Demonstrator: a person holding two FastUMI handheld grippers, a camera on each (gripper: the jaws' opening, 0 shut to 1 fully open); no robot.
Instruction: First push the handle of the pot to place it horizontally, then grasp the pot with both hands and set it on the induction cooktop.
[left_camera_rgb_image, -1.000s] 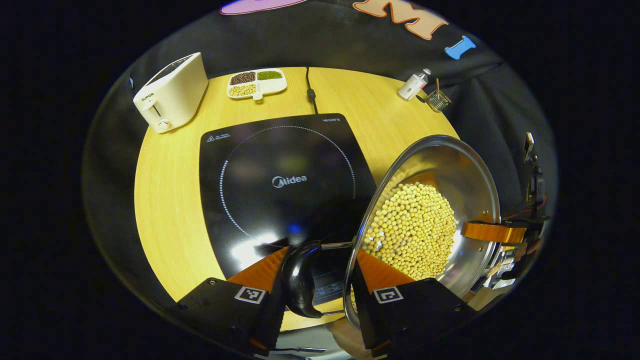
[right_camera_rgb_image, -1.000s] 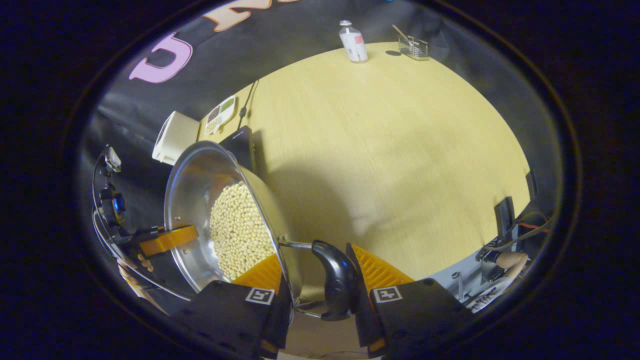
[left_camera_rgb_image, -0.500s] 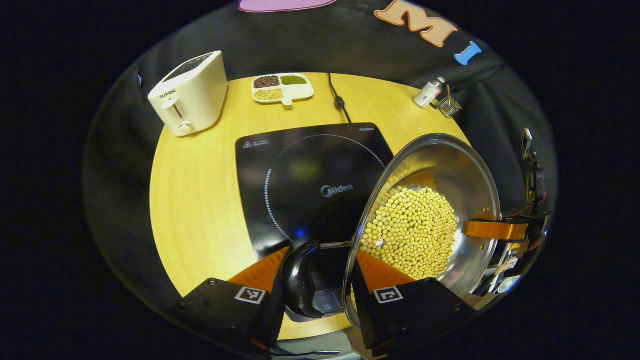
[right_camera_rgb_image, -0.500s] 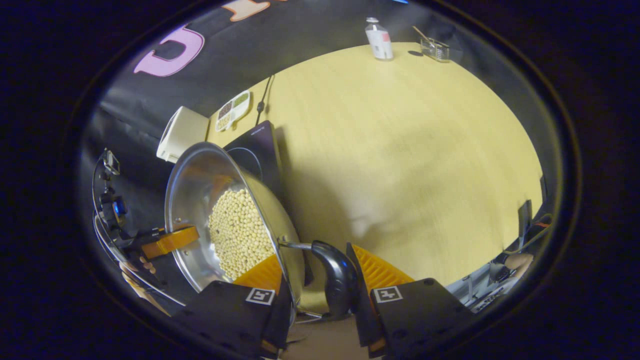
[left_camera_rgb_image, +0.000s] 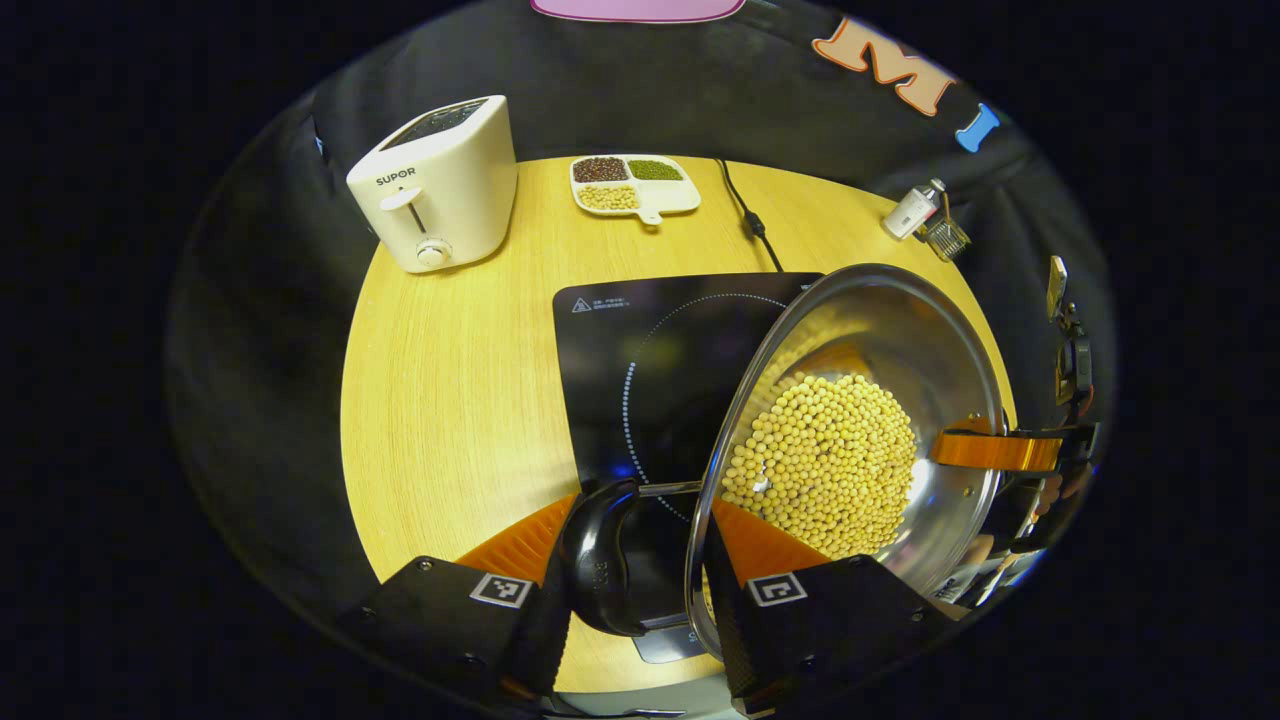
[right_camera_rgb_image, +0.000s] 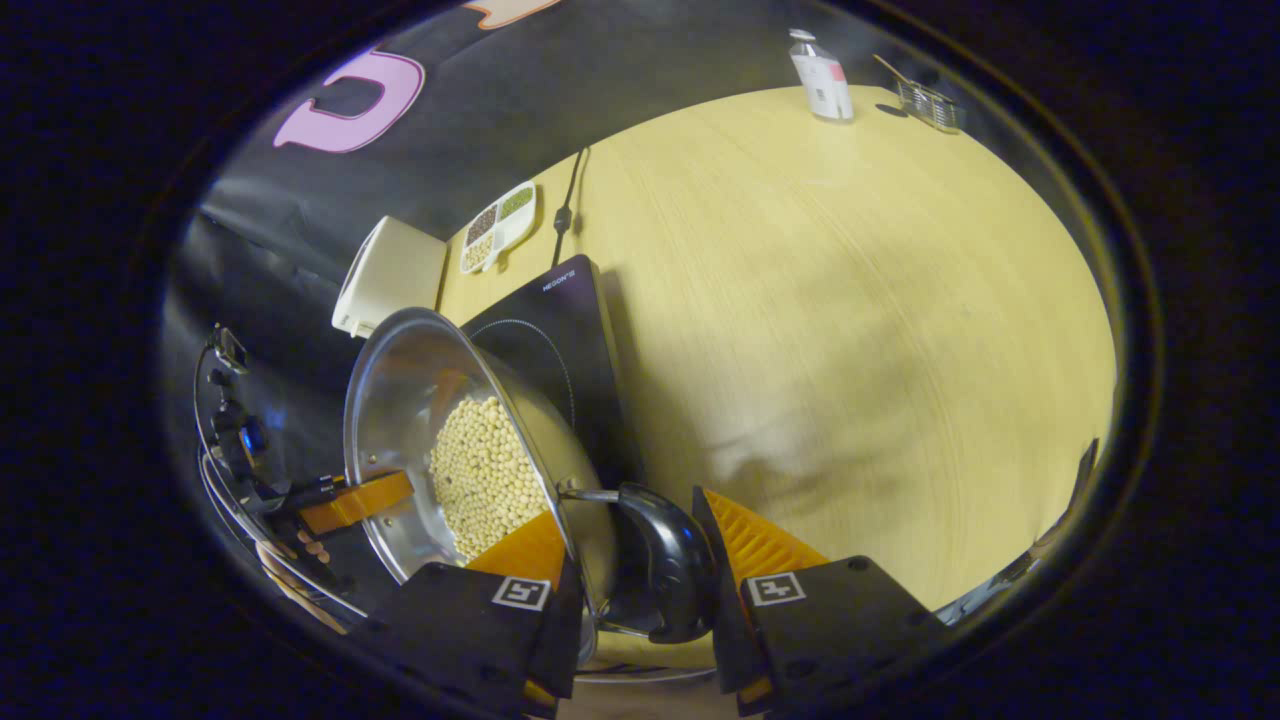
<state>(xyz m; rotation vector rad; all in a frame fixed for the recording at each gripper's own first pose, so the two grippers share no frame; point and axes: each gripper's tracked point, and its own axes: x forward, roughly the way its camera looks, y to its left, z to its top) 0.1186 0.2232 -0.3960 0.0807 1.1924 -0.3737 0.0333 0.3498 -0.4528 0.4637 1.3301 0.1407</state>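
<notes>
A steel pot full of yellow beans hangs in the air over the right part of the black induction cooktop. My left gripper is shut on the pot's black near handle. On the pot's far side, my right gripper holds the other handle. In the right gripper view, the right gripper is shut on a black handle of the pot, the cooktop lies beyond, and the left gripper is at the far rim.
On the round wooden table, a white toaster and a divided dish of beans stand at the back. The cooktop's cord runs back. A small bottle and a wire basket sit at the far right.
Both grippers have carried the pot sideways toward the cooktop; more of the cooktop now lies under and beside the pot. Both grips are unchanged.
</notes>
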